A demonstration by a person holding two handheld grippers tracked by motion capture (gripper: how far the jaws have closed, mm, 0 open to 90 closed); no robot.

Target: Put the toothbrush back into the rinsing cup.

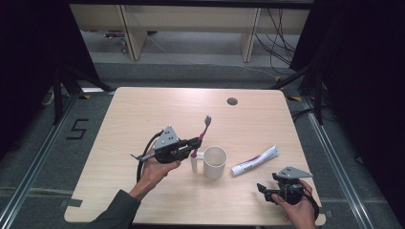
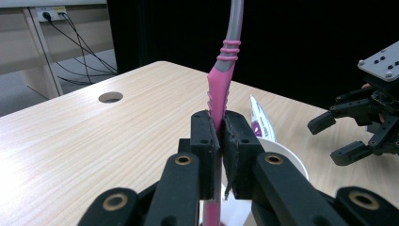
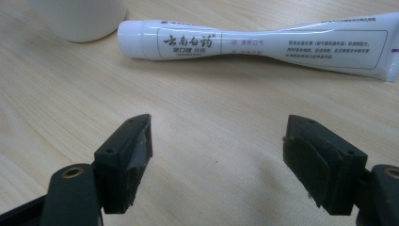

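We see the L gripper (image 1: 195, 143) over the table (image 1: 143, 119), left of centre, held in the person's left hand (image 1: 155, 171). Its jaws are clamped tight on a pink toothbrush (image 1: 202, 133), gripping the handle low down. In the L gripper view the toothbrush (image 2: 221, 89) rises almost upright from between the pads, pink at the grip and grey higher up, w/ ribbed rings where the colours meet. From above we see it tilted, bristle head up and away from the person, lower end just beside the handle of the white mug (image 1: 215, 162). Whether that end touches the mug we can't tell. In the L gripper view the mug (image 2: 282, 155) rim sits directly behind and below the jaws.

Mug stands upright near table centre. A white toothpaste tube (image 1: 255, 161) lies flat just right of it, cap end toward the mug, not touching.

R gripper (image 1: 261, 189) sits near the front right edge of the table, in the right hand (image 1: 298, 210), well apart from the mug. Its jaws stand wide apart w/ nothing between them; in the R gripper view we see bare wood between the pads (image 3: 139, 155), and the toothpaste tube (image 3: 254, 42) lying crosswise beyond them, printed side up. The mug's (image 3: 80, 19) base shows at top left, near the tube's cap.

A round cable hole (image 1: 232, 101) sits at the far side of the table.
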